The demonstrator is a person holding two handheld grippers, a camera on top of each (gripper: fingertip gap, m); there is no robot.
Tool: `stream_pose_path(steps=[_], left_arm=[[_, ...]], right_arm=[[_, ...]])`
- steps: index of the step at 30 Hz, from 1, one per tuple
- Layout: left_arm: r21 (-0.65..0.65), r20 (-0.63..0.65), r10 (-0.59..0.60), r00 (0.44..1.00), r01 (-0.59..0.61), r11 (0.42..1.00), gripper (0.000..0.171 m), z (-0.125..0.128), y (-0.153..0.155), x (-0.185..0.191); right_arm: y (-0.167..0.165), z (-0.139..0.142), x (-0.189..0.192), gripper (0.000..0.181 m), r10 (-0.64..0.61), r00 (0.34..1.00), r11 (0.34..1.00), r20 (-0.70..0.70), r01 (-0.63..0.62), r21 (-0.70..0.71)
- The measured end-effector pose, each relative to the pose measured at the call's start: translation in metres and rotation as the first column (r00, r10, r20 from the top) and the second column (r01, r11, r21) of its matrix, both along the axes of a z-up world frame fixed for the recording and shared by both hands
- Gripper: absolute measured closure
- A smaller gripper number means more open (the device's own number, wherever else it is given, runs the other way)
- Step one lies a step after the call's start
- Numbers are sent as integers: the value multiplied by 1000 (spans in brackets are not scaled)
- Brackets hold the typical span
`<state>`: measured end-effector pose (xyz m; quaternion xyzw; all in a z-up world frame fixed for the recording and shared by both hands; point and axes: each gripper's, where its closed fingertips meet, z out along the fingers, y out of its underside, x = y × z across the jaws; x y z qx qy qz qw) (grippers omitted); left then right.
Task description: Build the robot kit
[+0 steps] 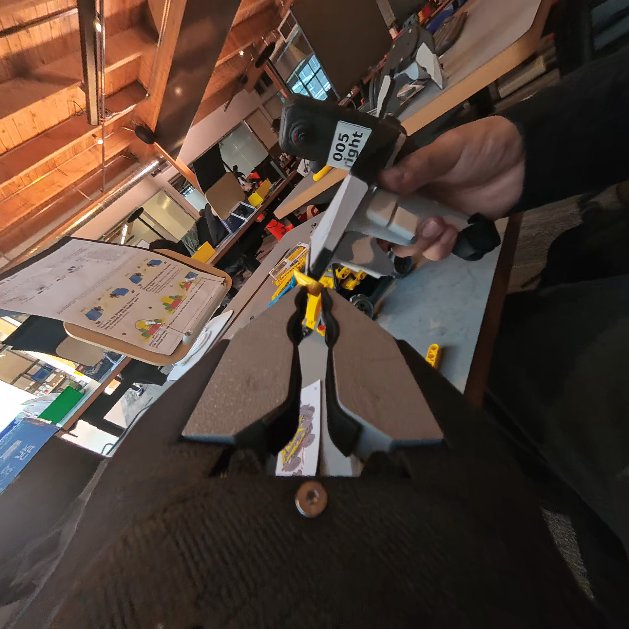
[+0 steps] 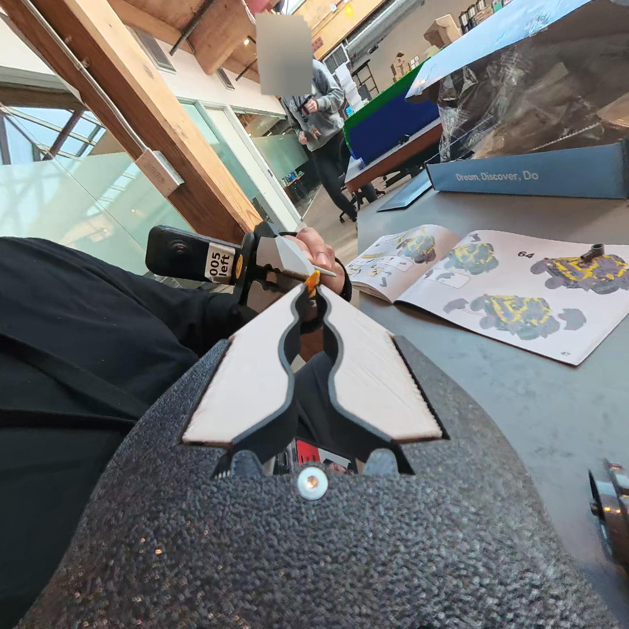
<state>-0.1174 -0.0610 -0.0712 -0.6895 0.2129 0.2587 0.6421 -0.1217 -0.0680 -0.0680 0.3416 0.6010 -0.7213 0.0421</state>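
Observation:
A small yellow plastic piece (image 1: 311, 285) is held in the air between both grippers, and it also shows in the right wrist view (image 2: 311, 283). My left gripper (image 1: 311, 293) is shut on its near end. My right gripper (image 2: 311, 291) is shut on the other end, coming in from the upper right in the left wrist view (image 1: 315, 270). The left gripper (image 2: 320, 272) shows ahead in the right wrist view, held in a hand. A partly built yellow brick vehicle (image 1: 347, 276) stands on the grey table (image 1: 429, 306) just behind the tips.
An open instruction booklet (image 2: 493, 306) lies on the table with a small dark part (image 2: 594, 253) on it. A blue box (image 2: 531, 177) stands behind. A loose yellow beam (image 1: 433, 354) lies near the table's edge. An instruction sheet on a stand (image 1: 112, 292) is to the left. A person (image 2: 320, 136) walks far off. The grippers are tip to tip, or close to it.

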Motion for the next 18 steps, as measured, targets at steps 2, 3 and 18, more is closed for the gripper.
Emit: stream_pose_path(steps=[2,3,18], left_arm=[[11,3,10,1000,-10,1000,168,0,0,-1],[14,6,13,1000,-13,1000,167,0,0,-1],[42,46,135,990,-137,990,167,-14,-1,-17]], right_arm=[[-1,0,-2,175,3,1000,1000,18,-2,-13],[-1,0,-3,172,3,1000,1000,27,-2,-23],[-8,-20,-18,173,-79,995,990,56,72,123]])
